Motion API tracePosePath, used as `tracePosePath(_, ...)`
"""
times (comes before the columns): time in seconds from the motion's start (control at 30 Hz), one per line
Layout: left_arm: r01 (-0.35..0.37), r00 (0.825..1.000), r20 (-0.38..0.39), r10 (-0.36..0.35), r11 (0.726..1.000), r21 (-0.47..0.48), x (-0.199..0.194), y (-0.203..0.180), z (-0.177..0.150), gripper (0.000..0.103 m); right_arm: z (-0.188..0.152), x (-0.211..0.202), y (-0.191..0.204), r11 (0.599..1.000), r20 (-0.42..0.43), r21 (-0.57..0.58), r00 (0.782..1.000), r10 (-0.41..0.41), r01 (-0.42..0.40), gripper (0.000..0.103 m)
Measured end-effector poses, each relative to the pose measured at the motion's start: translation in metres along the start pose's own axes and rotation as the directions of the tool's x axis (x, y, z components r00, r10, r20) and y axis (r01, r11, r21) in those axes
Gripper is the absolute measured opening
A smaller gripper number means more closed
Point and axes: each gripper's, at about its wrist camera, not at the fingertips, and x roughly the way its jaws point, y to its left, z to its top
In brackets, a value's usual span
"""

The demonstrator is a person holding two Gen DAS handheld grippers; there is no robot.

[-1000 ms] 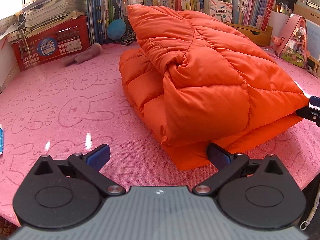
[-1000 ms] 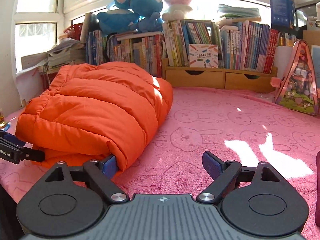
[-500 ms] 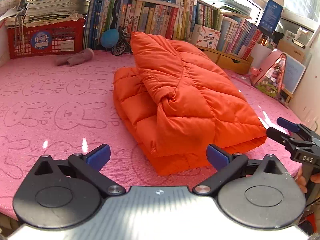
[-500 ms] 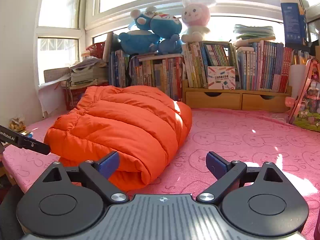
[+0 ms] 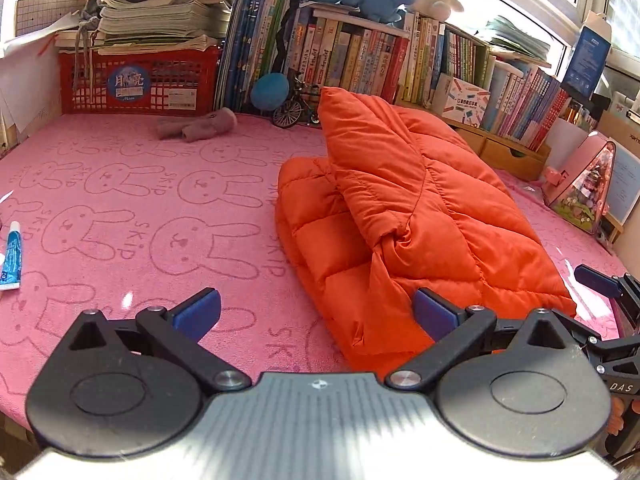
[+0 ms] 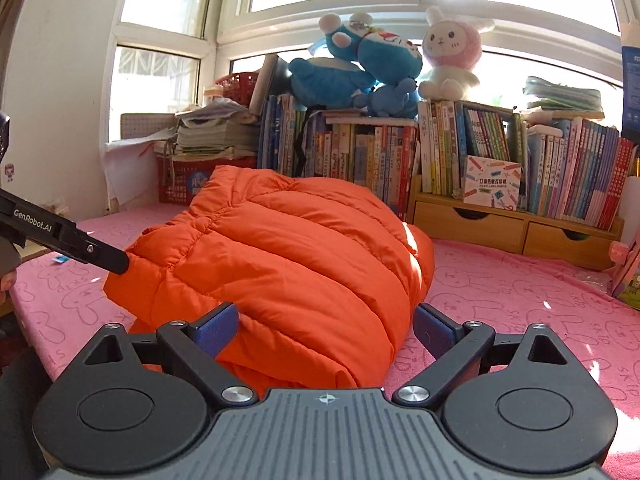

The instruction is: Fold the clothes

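While both sets of fingers stand spread wide and hold nothing, the folded orange jacket (image 5: 404, 232) lies on the pink rabbit-print cover (image 5: 132, 208) of the worktop, toward its right half in the left wrist view. Left gripper (image 5: 316, 312): blue pads far apart, left pad (image 5: 198, 312) over bare pink cover, right pad (image 5: 434, 314) in front of the jacket's near edge; cannot tell if it touches. Right gripper (image 6: 326, 326): fingers released, wide apart, the jacket's near folded end (image 6: 304, 344) sits between the two pads in that view; contact with the left pad (image 6: 218, 326) is not clear, the right pad (image 6: 434, 330) is over pink cover just beside the jacket. Jacket (image 6: 280, 268) is bundled in thick quilted layers, top flap folded over the lower layers. Right gripper also shows at the right edge of the left wrist view (image 5: 608, 292), near the jacket's corner. Behind: row of books (image 5: 360, 60), red basket (image 5: 136, 84) with paper stack, plush toys (image 6: 384, 60) on the books, small grey toy (image 5: 196, 126) and a tube (image 5: 12, 256) at the left edge of the cover.
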Motion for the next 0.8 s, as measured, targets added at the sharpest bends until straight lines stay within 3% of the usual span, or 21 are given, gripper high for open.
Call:
tracePosePath(0.17, -0.016, 1.000, -0.019, 0.016, 1.000, 0.022, 0.005, -0.004, -0.003, 0.103, -0.012, 0.002, 0.010, 0.997, -0.044, -0.074, 0.999, -0.028, 0.024, 0.098)
tracePosePath(0.8, -0.070, 0.994, -0.076, 0.078, 0.993, 0.097, 0.023, -0.016, -0.022, 0.103, -0.009, -0.004, -0.003, 1.000, -0.032, -0.008, 0.999, -0.006, 0.006, 0.103)
